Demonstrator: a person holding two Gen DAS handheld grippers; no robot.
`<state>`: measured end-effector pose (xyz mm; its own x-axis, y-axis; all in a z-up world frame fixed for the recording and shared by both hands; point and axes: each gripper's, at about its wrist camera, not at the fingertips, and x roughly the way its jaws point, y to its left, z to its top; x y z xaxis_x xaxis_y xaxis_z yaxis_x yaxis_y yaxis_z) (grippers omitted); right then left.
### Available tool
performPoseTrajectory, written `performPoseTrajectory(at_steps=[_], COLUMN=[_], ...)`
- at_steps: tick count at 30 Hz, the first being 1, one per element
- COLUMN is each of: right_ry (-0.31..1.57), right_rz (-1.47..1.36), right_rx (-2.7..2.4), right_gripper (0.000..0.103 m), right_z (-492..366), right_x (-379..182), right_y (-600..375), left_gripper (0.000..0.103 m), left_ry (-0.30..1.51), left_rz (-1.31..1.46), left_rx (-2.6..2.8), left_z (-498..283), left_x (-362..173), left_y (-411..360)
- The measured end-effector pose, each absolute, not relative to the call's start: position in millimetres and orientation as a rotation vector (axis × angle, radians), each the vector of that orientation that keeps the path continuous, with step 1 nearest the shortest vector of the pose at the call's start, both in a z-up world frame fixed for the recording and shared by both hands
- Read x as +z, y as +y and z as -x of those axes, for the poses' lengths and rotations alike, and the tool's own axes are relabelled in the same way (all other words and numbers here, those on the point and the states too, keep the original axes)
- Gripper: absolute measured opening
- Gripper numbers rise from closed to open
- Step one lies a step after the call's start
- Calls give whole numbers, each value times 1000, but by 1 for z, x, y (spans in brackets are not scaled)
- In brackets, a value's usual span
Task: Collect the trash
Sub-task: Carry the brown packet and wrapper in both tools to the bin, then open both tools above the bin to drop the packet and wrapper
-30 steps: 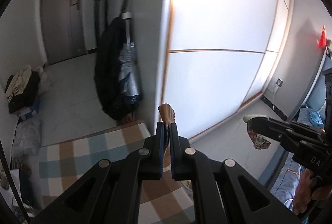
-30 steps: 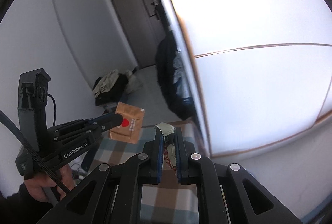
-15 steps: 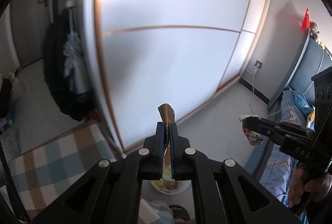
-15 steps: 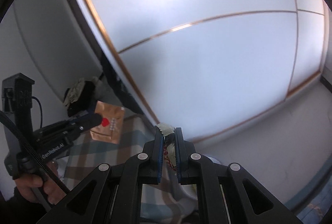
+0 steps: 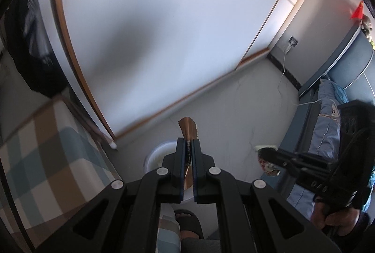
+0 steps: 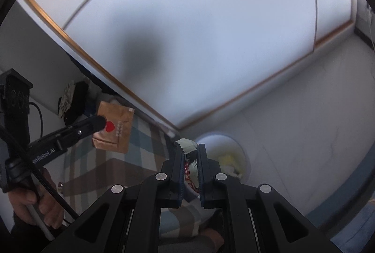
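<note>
Left gripper [image 5: 187, 144]: jaws pressed flat on a brown packet [image 5: 188, 127], whose serrated top edge sticks up above the jaw tips; points steeply downward.
Brown packet, seen from the right wrist: brown paper pouch with a red heart printed on it [image 6: 114, 127], pinched at one edge and hanging in the air above the checked cloth [image 6: 145, 147].
Right gripper [image 6: 190, 147]: jaws narrow, clamped on a crumpled wrapper [image 6: 187, 144], pale green at the top with red and white print lower down between the pads.
Crumpled wrapper, seen from the left wrist: held off the floor, to the right of the bin [image 5: 267, 162].
Bin [image 6: 228, 147]: white round tub on the pale floor [image 6: 304, 135], just beside the checked cloth; light-coloured scraps lie inside it.
Both pieces of trash relative to the bin: in the air, near its rim, neither inside.
White wardrobe panel [image 5: 152, 30]: behind the bin, meeting the floor along a tan strip.
Person: a hand [image 6: 35, 203] grips the left handle; a sandalled foot [image 5: 187, 224] stands near the bin.
</note>
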<state>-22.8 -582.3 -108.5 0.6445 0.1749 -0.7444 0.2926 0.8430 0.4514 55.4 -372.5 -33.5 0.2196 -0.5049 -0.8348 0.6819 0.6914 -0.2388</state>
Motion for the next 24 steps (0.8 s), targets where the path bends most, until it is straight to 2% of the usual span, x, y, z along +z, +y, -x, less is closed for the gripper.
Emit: performPoseTrajectory(at_steps=[10, 16, 18, 19, 21, 23, 24], right_ry=[1027, 1034, 1030, 1030, 1032, 1033, 1029], right_rz=[-720, -772, -797, -812, -835, -829, -825], right_rx=[-35, -18, -11, 1, 17, 3, -11], right_gripper=[12, 15, 30, 33, 47, 53, 53], right_z=[-7, -19, -20, -20, -18, -14, -11], right_x=[-195, -215, -216, -217, -219, -219, -218], right_y=[-591, -592, -593, -594, -594, -595, -596], left_gripper=[1, 1, 1, 1, 1, 1, 1], left_ry=[1179, 1219, 1232, 1239, 1258, 1276, 1287], left_rz=[-213, -235, -241, -241, -240, -241, -241], left_rx=[-770, -754, -747, -747, -745, -749, -748], left_z=[-69, -72, -73, -75, -75, -76, -76], left_x=[-69, -81, -87, -89, -94, -99, -101], left_y=[-387, -391, -393, -393, -395, -399, -400])
